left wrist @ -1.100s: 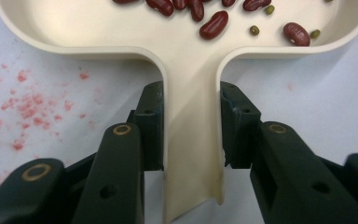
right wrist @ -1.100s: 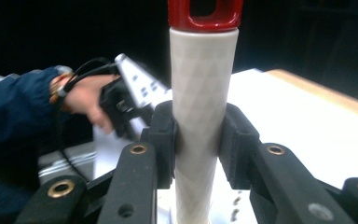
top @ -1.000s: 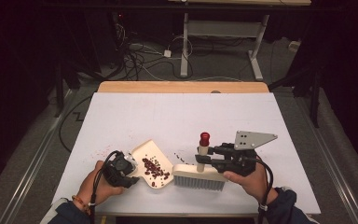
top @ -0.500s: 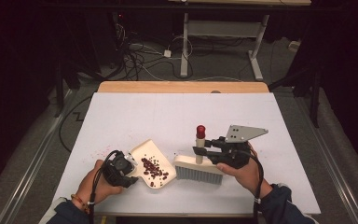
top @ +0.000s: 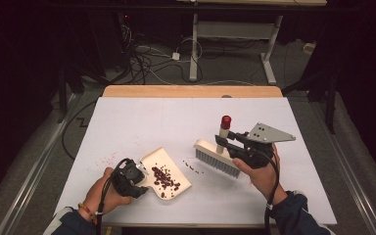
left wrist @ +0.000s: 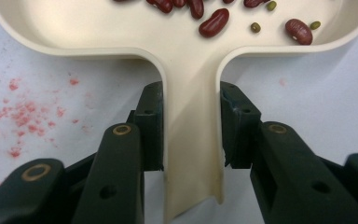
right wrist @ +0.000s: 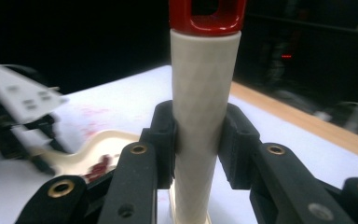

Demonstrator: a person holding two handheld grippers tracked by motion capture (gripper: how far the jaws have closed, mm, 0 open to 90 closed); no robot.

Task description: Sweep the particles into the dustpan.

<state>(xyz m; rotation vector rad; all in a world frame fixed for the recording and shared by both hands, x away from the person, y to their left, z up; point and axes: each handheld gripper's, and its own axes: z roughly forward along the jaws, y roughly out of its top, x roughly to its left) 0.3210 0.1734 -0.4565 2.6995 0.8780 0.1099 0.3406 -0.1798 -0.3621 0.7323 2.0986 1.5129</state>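
High view has us mid-sweep: our left gripper (top: 138, 175) is clamped on the handle of the cream dustpan (top: 169, 171), which lies flat on the white table (top: 142, 117) at about 7 o'clock from the table's middle. Our right gripper (top: 231, 143) is clenched around the upright handle of the brush (top: 217, 155), red cap (top: 225, 120) on top, with the brush sitting at 3 o'clock of the pan and tipped a bit.

What could go sideways, we reckon: a few loose beans (top: 192, 167) lie on the table between the bristles and the pan lip. A fast or steep stroke could flick them past the pan or off the near table edge. The brush looks tilted, so part of the bristle row may skate over the beans instead of pushing them. And if the left hand lifts or tips the pan, the kidney beans (left wrist: 213, 22) already in it could roll out the open front.

Hard to make out: left gripper view cuts the pan off at the top, so we can't see its lip. Right gripper view is blurry on the left, and the handle blocks the bristles entirely. We can't tell whether the bristles actually touch the table. The reddish specks (left wrist: 16, 112) beside the pan could be stain or crumbs.
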